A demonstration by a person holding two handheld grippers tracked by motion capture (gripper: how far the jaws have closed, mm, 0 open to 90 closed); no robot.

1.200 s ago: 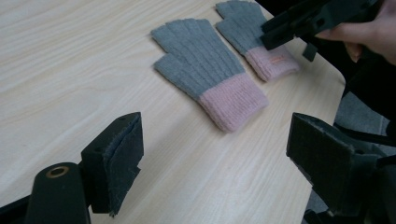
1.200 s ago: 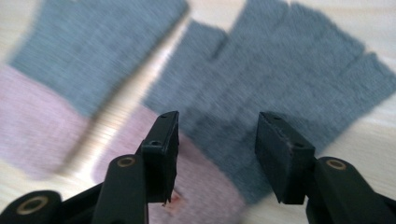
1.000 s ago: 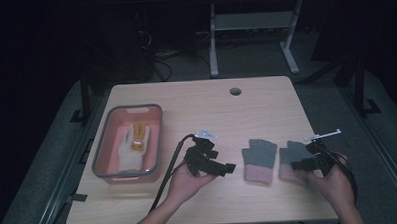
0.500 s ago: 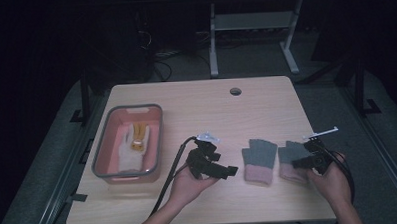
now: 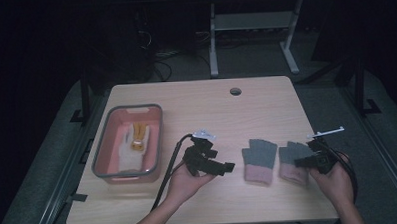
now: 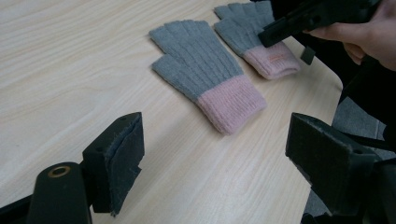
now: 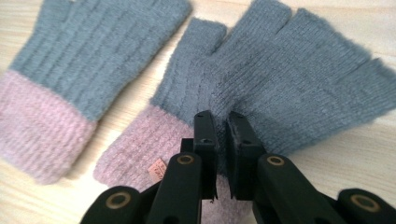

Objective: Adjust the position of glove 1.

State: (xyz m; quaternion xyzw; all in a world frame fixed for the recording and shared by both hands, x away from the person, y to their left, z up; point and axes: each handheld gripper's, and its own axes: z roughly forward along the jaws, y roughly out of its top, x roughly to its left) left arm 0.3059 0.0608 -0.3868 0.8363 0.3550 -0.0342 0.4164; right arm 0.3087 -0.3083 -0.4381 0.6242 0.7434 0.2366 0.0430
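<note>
Two grey fingerless gloves with pink cuffs lie side by side on the wooden table, the left glove [image 5: 260, 161] [image 6: 205, 65] [image 7: 70, 70] flat. My right gripper [image 5: 299, 163] [image 7: 220, 126] has just been closing its jaws and is shut on a pinch of the right glove [image 5: 291, 154] [image 7: 289, 79] where grey meets pink. My left gripper [image 5: 228, 167] [image 6: 224, 154] is open with nothing between its jaws, a little left of the left glove. In the left gripper view the right gripper [image 6: 280, 30] lies over the right glove [image 6: 271, 60].
A grey-rimmed pink bin [image 5: 101, 165] stands at the table's left, with a white and yellow glove [image 5: 135, 141] inside. A round cable hole [image 5: 235, 91] sits near the far edge. The table's right edge is close behind the right hand.
The right gripper's jaws have come together on the right glove. Both hands have stayed where they were, and the left gripper is unchanged.
</note>
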